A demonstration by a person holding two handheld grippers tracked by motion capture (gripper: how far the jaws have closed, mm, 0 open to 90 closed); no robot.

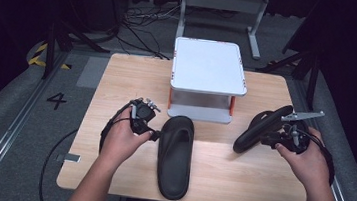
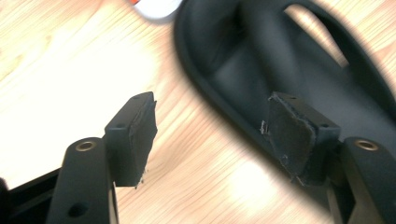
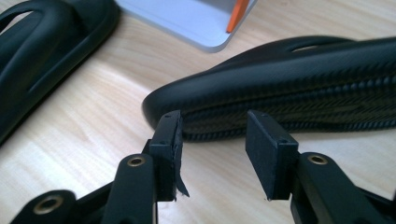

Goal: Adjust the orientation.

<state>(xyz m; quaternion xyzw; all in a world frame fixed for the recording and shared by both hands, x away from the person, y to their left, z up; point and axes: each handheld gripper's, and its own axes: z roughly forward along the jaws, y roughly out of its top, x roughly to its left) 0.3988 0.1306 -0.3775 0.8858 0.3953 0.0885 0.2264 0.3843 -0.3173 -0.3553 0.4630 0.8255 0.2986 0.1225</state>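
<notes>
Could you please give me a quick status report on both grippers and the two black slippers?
Left gripper open beside the flat slipper. Right gripper open at the tilted slipper. Neither gripped. White stand behind, not obstructing.

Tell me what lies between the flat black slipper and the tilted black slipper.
Bare wooden tabletop, by the high view: nothing between the flat black slipper and the tilted black slipper.

Two black slippers are lying on one table (image 1: pixel 119 74): one (image 1: pixel 175 155) beside the left gripper (image 1: pixel 155 134), one (image 1: pixel 259 129) at the right gripper (image 1: pixel 269 138). One white stand (image 1: pixel 209 66) is sitting beyond both grippers.
</notes>
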